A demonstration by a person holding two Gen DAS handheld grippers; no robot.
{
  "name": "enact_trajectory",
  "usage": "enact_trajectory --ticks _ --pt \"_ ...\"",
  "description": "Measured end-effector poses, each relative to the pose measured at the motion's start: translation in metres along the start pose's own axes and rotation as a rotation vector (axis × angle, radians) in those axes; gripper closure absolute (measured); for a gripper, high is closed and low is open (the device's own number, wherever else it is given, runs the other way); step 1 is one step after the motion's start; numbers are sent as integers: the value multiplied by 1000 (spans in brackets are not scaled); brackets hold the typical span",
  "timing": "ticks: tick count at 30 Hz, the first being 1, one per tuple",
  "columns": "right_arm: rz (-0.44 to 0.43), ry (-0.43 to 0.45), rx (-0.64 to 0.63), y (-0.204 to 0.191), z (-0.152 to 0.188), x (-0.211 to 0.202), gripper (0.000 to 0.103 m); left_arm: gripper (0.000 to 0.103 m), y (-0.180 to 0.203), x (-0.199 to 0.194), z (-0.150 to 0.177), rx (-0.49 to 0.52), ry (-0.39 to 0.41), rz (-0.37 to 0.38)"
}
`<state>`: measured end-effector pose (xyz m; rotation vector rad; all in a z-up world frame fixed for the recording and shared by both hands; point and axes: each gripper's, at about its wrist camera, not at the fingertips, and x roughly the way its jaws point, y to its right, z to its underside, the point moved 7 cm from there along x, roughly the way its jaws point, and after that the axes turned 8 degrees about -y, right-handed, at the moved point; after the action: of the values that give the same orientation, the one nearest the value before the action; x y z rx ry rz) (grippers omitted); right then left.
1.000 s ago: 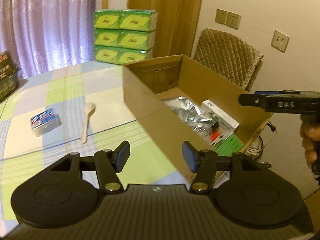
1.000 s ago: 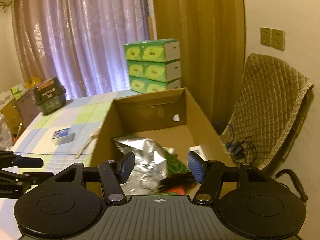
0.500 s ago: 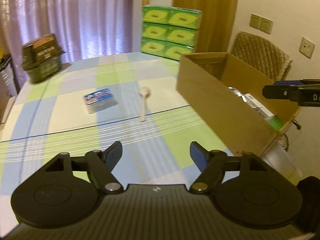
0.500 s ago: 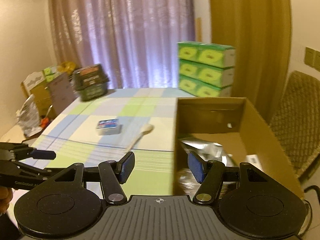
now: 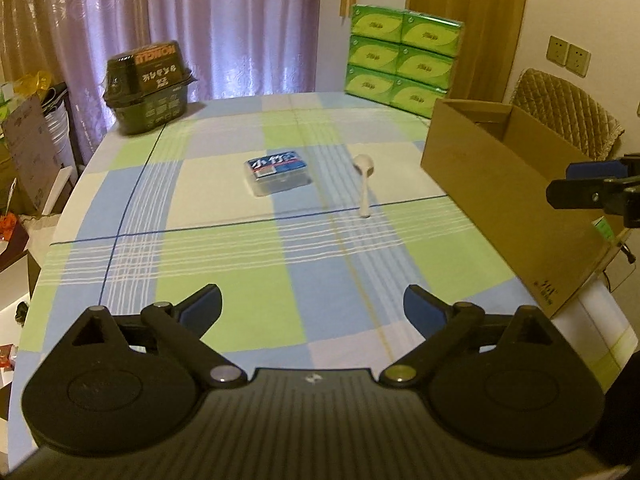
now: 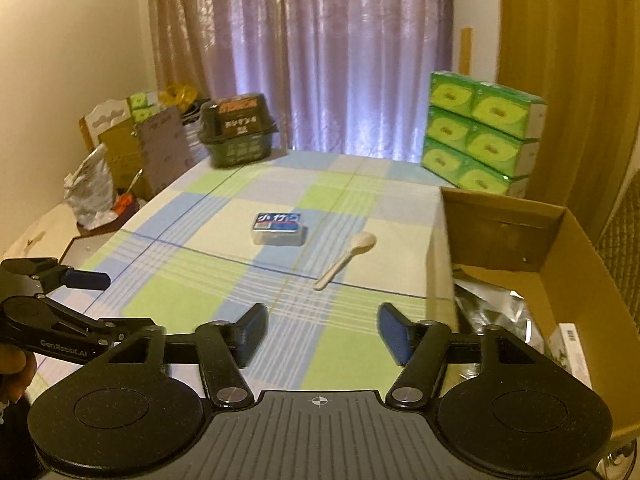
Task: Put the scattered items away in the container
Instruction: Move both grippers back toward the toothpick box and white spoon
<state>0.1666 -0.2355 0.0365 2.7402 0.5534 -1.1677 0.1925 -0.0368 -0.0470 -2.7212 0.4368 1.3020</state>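
Both tools are wide open and hold nothing: left tool (image 5: 312, 306), right tool (image 6: 322, 334). The blue pack (image 6: 277, 229) and spoon (image 6: 347, 258) lie on the table (image 5: 240, 264) ahead of the tools (apart), cardboard box (image 6: 560, 264) to the right w/ some items inside.

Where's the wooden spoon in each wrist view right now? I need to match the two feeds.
Left wrist: the wooden spoon lies right of centre, bowl end farther from the camera, between the blue packet and the cardboard box.
Right wrist: spoon at centre, slanted, right of the packet.
Shared landmark: the blue packet.
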Motion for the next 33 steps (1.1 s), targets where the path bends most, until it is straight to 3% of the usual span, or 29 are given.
enact_trajectory --ticks 2,20,28,33 --pt "2 8 -15 -5 -1 4 3 6 -5 3 2 0 -8 -5" --pt "-31 -123 -37 -18 -8 89 3 2 -44 56 -6 49 -58 -10" --pt "-20 -164 30 -1 -21 136 3 2 -59 94 -28 82 -59 9" --pt "1 -162 83 14 -43 169 4 2 -63 117 -58 121 -23 16"
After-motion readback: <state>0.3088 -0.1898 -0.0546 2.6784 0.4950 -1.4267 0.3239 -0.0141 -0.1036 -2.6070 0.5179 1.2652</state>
